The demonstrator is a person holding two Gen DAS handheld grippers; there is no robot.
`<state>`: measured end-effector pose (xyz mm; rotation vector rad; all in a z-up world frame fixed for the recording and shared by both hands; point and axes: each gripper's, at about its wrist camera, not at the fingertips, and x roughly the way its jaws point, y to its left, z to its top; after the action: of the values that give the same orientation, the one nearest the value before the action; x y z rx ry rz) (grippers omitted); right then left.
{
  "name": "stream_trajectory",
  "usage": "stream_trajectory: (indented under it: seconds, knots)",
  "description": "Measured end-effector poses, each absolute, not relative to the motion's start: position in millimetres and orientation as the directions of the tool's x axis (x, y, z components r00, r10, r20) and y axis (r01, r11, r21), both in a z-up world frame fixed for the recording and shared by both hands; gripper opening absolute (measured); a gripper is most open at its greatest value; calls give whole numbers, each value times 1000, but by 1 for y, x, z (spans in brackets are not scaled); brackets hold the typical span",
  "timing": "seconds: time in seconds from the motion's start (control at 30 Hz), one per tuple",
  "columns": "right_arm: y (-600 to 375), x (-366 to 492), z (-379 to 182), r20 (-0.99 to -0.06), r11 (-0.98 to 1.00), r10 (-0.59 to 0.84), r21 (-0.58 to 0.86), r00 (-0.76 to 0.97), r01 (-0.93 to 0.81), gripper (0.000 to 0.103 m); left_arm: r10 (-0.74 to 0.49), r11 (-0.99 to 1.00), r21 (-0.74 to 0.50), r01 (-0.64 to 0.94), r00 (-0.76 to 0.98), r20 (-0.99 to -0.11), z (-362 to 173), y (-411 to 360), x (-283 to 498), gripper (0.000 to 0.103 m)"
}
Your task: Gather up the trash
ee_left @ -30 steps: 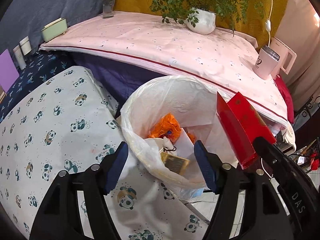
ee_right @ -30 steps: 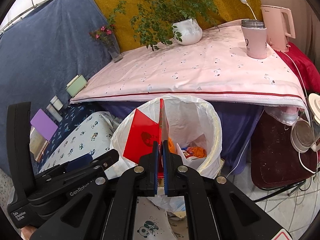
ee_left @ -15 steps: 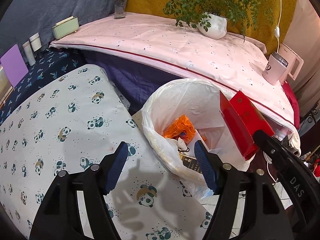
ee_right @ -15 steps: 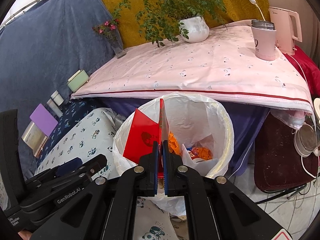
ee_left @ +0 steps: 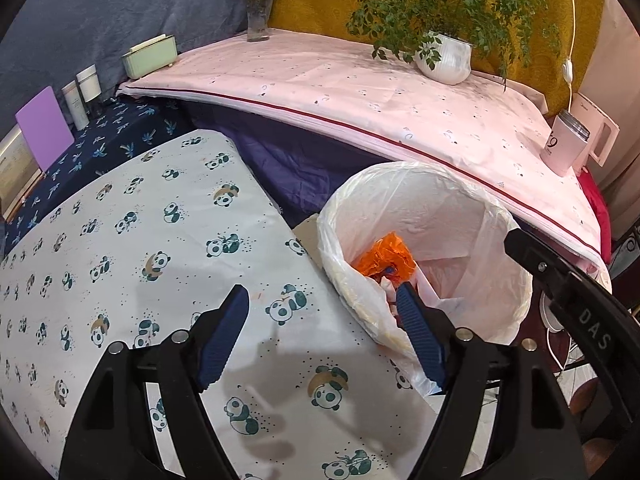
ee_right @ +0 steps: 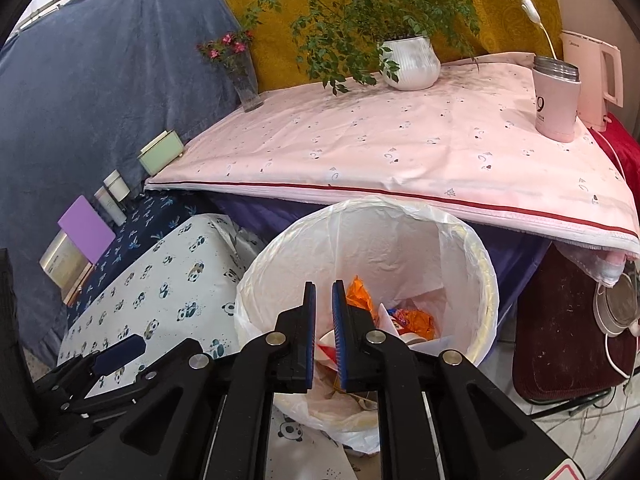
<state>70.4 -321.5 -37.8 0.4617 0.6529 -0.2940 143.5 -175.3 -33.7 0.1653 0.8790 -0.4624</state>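
Observation:
A trash bin lined with a white plastic bag (ee_right: pixel 476 276) stands between the panda-print table and the pink-covered table; it also shows in the left wrist view (ee_left: pixel 424 184). Inside lie orange wrappers (ee_right: pixel 416 316), paper and other trash; an orange wrapper (ee_left: pixel 384 258) shows in the left view too. My right gripper (ee_right: pixel 323 292) hangs over the bin's near rim, jaws slightly parted and empty. My left gripper (ee_left: pixel 322 300) is open and empty above the panda-print tablecloth (ee_left: pixel 140 240), its right finger over the bin's edge. The red packet is no longer visible.
The pink-covered table (ee_right: pixel 400 148) carries a potted plant (ee_right: pixel 408 62), a pink tumbler (ee_right: pixel 556 100), a white kettle (ee_right: pixel 596 80) and a flower vase (ee_right: pixel 244 84). A green box (ee_left: pixel 150 56), bottles and a purple card (ee_left: pixel 44 128) stand at the left. Cables lie on the floor at right.
My right gripper has opened slightly and let go of the red packet, which has gone from both views. My left gripper has drawn back leftward over the panda-print table.

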Motion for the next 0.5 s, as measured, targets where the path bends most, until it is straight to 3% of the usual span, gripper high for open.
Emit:
stream_trajectory:
  seconds: [0.4, 0.5]
  knots:
    - [-302, 43, -14, -649, 892, -139, 247, 748, 379, 43, -295, 909, -33, 416, 585, -755, -22, -158, 127, 84]
    - [-298, 34, -7, -648, 898, -160, 218, 744, 383, 56, -288, 913, -28, 407, 593, -752, -19, -155, 123, 88]
